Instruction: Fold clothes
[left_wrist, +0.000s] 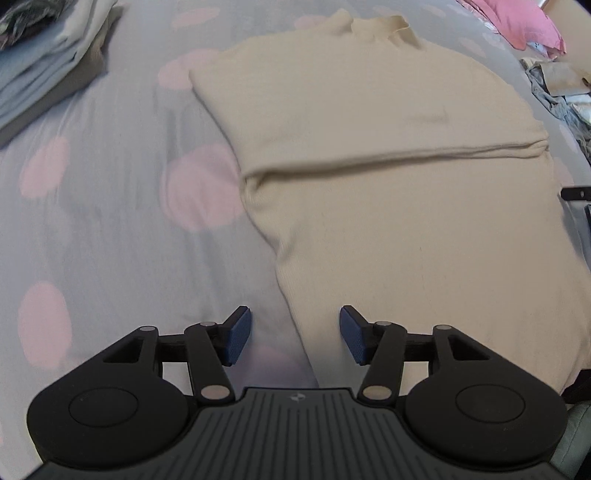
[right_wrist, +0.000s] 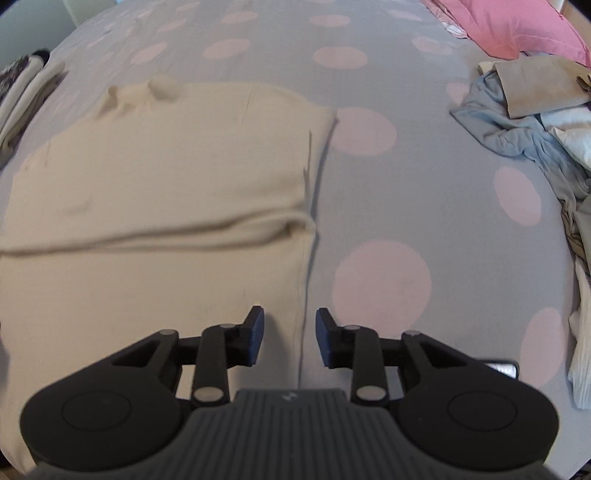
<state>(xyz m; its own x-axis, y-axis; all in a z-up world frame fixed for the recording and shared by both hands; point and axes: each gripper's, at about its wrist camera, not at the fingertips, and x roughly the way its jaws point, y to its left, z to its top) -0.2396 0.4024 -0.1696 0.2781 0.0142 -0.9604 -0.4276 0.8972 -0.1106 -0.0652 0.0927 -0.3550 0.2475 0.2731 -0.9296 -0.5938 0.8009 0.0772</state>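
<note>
Left tongs (left_wrist: 295, 334) gape wide and empty over the sweater's (left_wrist: 388, 166) left edge; right tongs (right_wrist: 290, 338) stand narrower, empty, over its right edge. The sweater lies mid-bed (right_wrist: 424, 166), part-folded. Pinching only the top layer could drag the fold askew.

bed sheet (right_wrist: 424, 177): grey, pink dots | pink pillow (right_wrist: 517, 29) far right corner

Sweater (left_wrist: 388, 166) flat on bedsheet (left_wrist: 110, 221), folded stack (left_wrist: 40, 70) left, loose clothes (right_wrist: 535, 129) right.
</note>
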